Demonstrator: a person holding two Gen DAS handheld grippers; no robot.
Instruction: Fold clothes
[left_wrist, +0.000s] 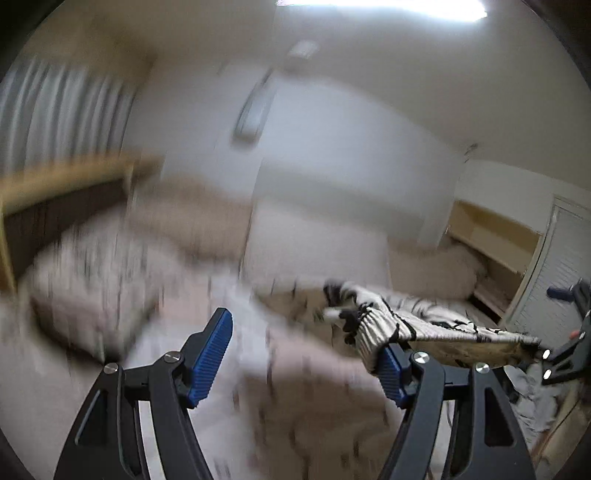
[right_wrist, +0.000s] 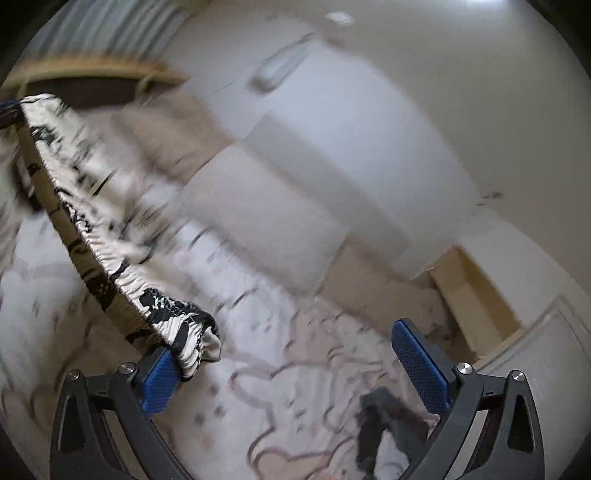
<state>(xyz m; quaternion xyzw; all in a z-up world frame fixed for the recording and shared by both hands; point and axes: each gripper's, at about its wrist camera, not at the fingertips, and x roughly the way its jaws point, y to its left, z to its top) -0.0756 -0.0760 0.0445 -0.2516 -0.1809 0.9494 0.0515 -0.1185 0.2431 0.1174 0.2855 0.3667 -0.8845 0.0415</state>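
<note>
A black-and-white patterned garment with an elastic waistband is stretched in the air between the two grippers. My left gripper is open wide; the waistband is hooked over its right finger. My right gripper is open wide too; the waistband is hooked over its left finger. The other gripper shows at the right edge of the left wrist view and at the left edge of the right wrist view. Both views are motion-blurred.
Below lies a bed with a pale patterned cover and pillows. A wooden headboard, a white wall with an air conditioner, a wooden shelf and a white door surround it. A dark item lies on the cover.
</note>
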